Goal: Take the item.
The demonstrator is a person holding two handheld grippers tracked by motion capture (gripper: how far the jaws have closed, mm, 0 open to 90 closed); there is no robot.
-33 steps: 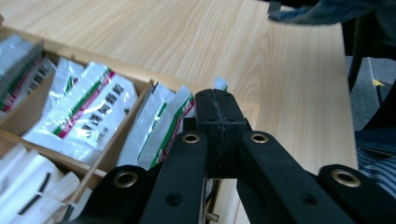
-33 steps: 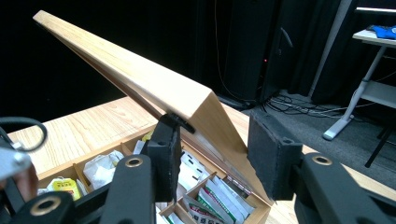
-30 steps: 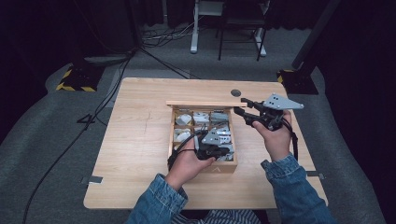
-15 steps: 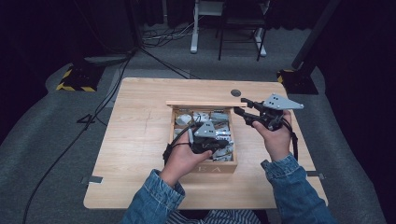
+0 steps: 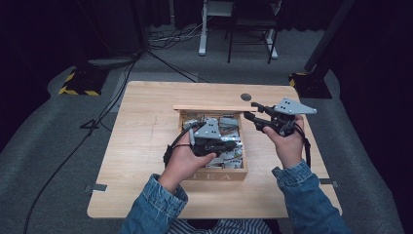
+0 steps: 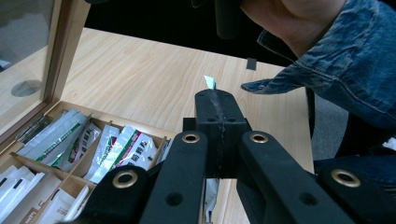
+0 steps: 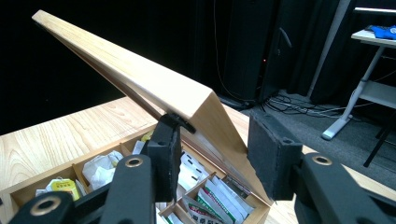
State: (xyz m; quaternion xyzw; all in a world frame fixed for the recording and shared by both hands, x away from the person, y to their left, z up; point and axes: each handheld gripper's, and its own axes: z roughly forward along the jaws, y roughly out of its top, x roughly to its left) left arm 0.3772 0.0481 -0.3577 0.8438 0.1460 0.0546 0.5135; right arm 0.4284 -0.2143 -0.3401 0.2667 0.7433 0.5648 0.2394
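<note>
While the right gripper [image 5: 249,113] holds its jaws spread around the lid [image 7: 140,81] corner, steadying it, lift straight. Left gripper [image 6: 219,109] pinches 1 tea sachet [image 6: 209,82] above the box [image 5: 221,174].

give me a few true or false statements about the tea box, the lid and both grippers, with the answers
1. The wooden box has its lid raised. True.
2. The left gripper has its jaws shut on a tea packet. True.
3. The right gripper is shut tight. False: its jaws are apart around the lid's corner.
4. The box's compartments are bare. False: packets fill them.
5. The box sits on the floor. False: it sits on the table.
</note>
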